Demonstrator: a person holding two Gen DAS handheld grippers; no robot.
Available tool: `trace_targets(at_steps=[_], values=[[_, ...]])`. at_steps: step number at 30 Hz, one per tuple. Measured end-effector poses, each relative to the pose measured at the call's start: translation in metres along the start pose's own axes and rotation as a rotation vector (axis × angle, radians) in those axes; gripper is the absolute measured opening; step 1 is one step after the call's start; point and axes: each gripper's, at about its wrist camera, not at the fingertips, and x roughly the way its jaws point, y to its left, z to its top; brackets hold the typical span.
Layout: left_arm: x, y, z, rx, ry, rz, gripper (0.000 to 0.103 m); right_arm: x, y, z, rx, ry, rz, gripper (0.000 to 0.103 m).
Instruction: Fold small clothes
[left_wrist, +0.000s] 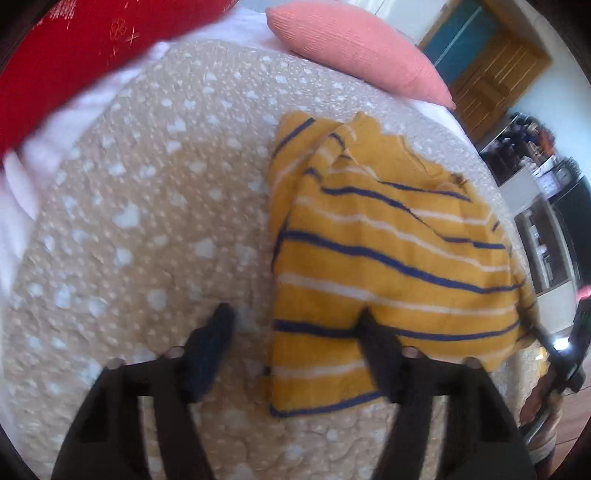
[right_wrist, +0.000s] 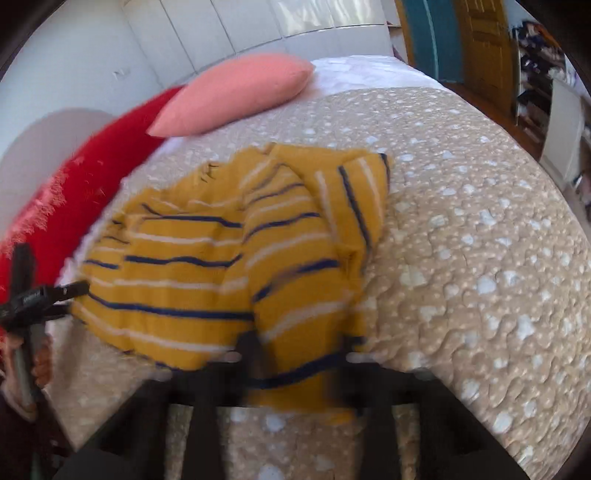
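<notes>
A small yellow garment (left_wrist: 388, 251) with navy and white stripes lies partly folded on a beige bedspread (left_wrist: 147, 221). My left gripper (left_wrist: 295, 314) is open above the garment's near left edge, with one finger over the bedspread and the other over the cloth. In the right wrist view the garment (right_wrist: 207, 258) is bunched, and its near hem drapes between my right gripper's fingers (right_wrist: 295, 350). The fingers are blurred, and how they stand on the cloth is unclear. The right gripper also shows at the right edge of the left wrist view (left_wrist: 565, 354).
A pink pillow (left_wrist: 354, 48) and a red cushion (left_wrist: 74, 62) lie at the head of the bed. The pink pillow (right_wrist: 236, 92) and bedspread (right_wrist: 480, 258) show in the right wrist view. A wooden door (left_wrist: 491, 81) and cluttered shelves (left_wrist: 546, 192) stand beyond the bed.
</notes>
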Motion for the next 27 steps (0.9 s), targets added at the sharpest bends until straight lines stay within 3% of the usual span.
trace_targets(at_steps=[3, 5, 7, 8, 11, 13, 16, 18, 20, 22, 25, 27], values=[[-0.022, 0.011, 0.005, -0.063, -0.062, 0.032, 0.063, 0.000, -0.043, 0.011, 0.160, -0.043, -0.086, 0.029], [-0.038, 0.013, -0.002, -0.072, -0.125, 0.071, 0.064, -0.008, -0.072, 0.012, 0.275, -0.060, -0.149, 0.057], [-0.051, 0.012, -0.018, -0.070, -0.155, 0.000, 0.073, -0.023, -0.091, 0.006, 0.369, -0.087, -0.084, 0.059], [-0.051, 0.012, -0.026, -0.073, -0.168, -0.045, 0.080, -0.031, -0.088, 0.005, 0.357, -0.103, -0.076, 0.059], [-0.041, 0.012, -0.052, -0.091, -0.209, -0.082, 0.083, -0.056, -0.045, 0.007, 0.188, -0.190, -0.157, 0.059], [-0.027, 0.015, -0.064, -0.104, -0.219, -0.066, 0.083, -0.057, -0.020, 0.014, 0.119, -0.200, -0.104, 0.059], [-0.017, 0.012, -0.071, -0.078, -0.271, -0.060, 0.084, -0.036, 0.024, 0.027, 0.010, -0.112, 0.059, 0.059], [-0.018, 0.011, -0.072, -0.068, -0.282, -0.070, 0.088, -0.003, 0.045, 0.037, -0.064, -0.021, 0.087, 0.058], [-0.014, 0.013, -0.071, -0.072, -0.275, -0.093, 0.091, 0.038, 0.055, 0.051, -0.144, 0.068, 0.018, 0.056], [-0.013, 0.016, -0.070, -0.076, -0.281, -0.124, 0.094, 0.067, 0.043, 0.070, -0.145, 0.086, -0.064, 0.056], [-0.014, 0.020, -0.070, -0.084, -0.297, -0.157, 0.095, 0.089, -0.011, 0.112, 0.011, 0.075, -0.241, 0.044], [-0.015, 0.021, -0.071, -0.087, -0.297, -0.169, 0.096, 0.084, -0.036, 0.128, 0.130, 0.057, -0.319, 0.043]])
